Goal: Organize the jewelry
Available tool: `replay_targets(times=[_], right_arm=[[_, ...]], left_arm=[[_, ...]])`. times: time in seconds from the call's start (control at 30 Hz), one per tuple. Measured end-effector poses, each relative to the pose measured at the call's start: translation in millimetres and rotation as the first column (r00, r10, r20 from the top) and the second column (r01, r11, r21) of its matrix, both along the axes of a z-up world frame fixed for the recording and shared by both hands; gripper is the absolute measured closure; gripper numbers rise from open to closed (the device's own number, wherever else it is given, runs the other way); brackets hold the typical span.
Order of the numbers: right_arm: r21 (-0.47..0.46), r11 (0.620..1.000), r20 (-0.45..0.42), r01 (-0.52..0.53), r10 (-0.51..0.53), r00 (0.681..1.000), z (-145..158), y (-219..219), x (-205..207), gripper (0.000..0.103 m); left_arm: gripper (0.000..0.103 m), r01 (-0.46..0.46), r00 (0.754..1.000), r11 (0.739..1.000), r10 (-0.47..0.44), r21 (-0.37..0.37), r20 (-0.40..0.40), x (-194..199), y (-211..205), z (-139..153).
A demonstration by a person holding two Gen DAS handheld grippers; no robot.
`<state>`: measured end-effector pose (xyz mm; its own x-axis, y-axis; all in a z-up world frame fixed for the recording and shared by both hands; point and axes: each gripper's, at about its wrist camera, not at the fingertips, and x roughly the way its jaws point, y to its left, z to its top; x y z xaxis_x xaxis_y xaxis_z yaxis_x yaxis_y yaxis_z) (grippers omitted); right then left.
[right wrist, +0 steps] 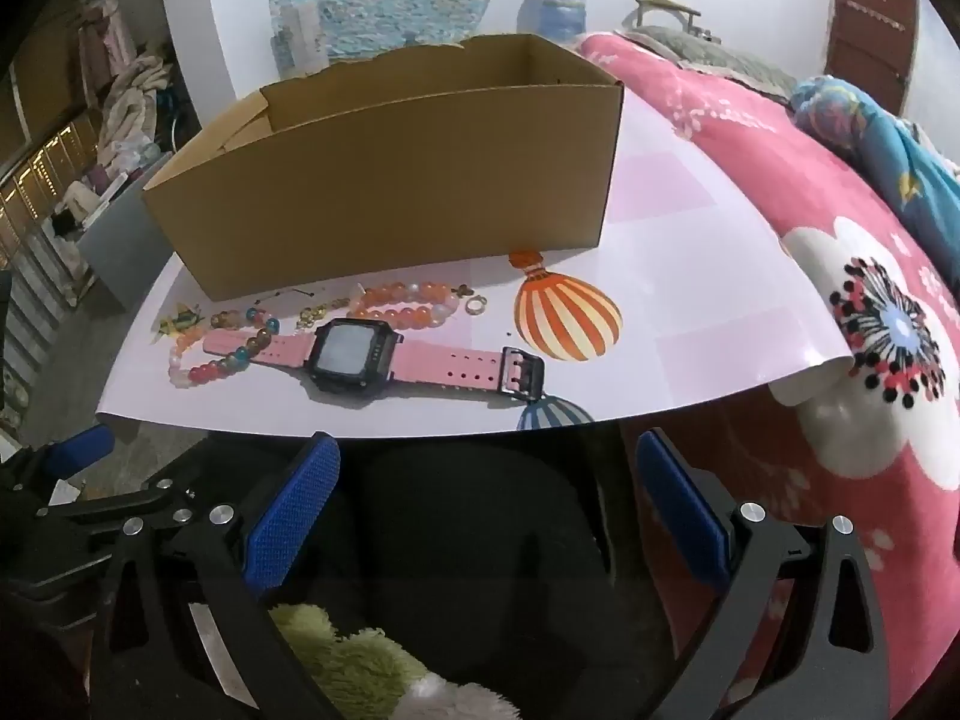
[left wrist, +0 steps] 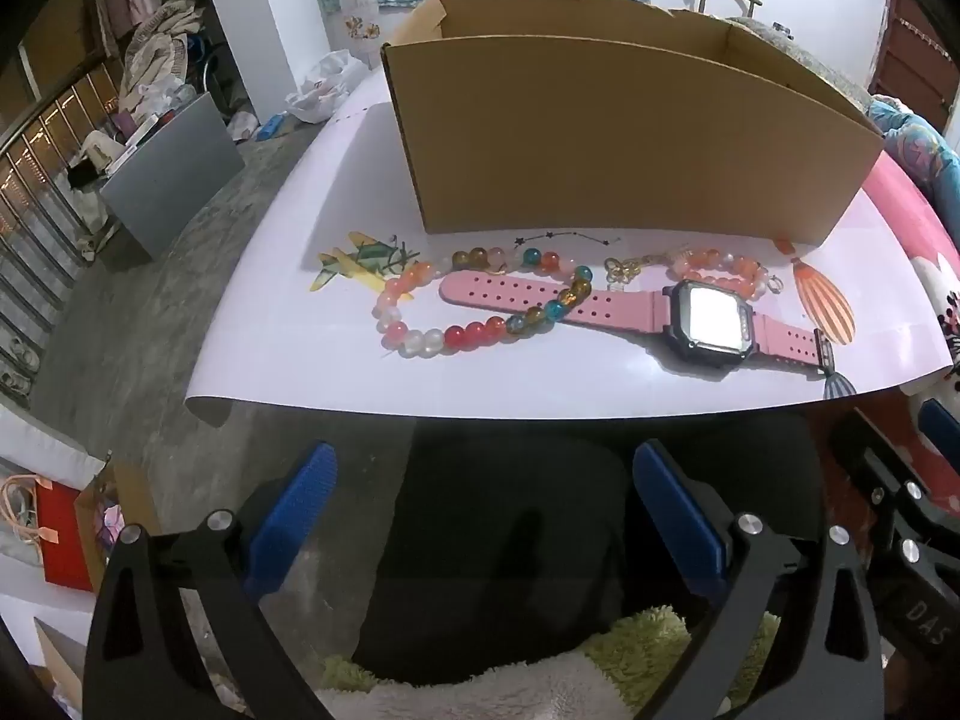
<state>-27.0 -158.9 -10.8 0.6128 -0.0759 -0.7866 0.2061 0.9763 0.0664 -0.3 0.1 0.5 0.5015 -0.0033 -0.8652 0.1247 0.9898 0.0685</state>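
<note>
Both tongs, the left tongs (left wrist: 483,516) and the right tongs (right wrist: 489,507), are spread wide and hold nothing. The pink watch (left wrist: 690,315) lies on the white tabletop (left wrist: 480,378), touching the bead bracelet (left wrist: 480,300), just in front of the brown box (left wrist: 600,138).

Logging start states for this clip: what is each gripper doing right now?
Left gripper: open, holding nothing, short of the white sheet.
Right gripper: open, holding nothing, short of the pink watch.
</note>
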Motion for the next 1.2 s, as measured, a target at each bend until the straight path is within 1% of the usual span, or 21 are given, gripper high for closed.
replay_targets(times=[0.3,0.47,0.6,1.2], right_arm=[[0.003,1.000,-0.006,-0.001,0.001,1.000,-0.3,2.5,7.6,0.008],[0.002,1.000,-0.004,-0.001,0.001,1.000,-1.0,7.2,7.2,0.008],[0.001,1.000,-0.003,-0.001,0.001,1.000,-1.2,7.0,7.2,0.008],[-0.001,1.000,-0.004,-0.002,0.002,1.000,-0.9,6.8,9.0,0.008]], left_arm=[[0.005,-0.012,1.000,1.000,0.012,0.001,-0.010,-0.3,2.6,-0.8],[0.006,-0.015,1.000,1.000,0.015,0.011,-0.013,1.6,-2.9,1.5],[0.006,-0.018,1.000,1.000,0.018,0.008,-0.015,3.2,0.4,-4.1],[0.005,-0.017,1.000,1.000,0.017,0.002,-0.013,1.4,4.2,-3.0]])
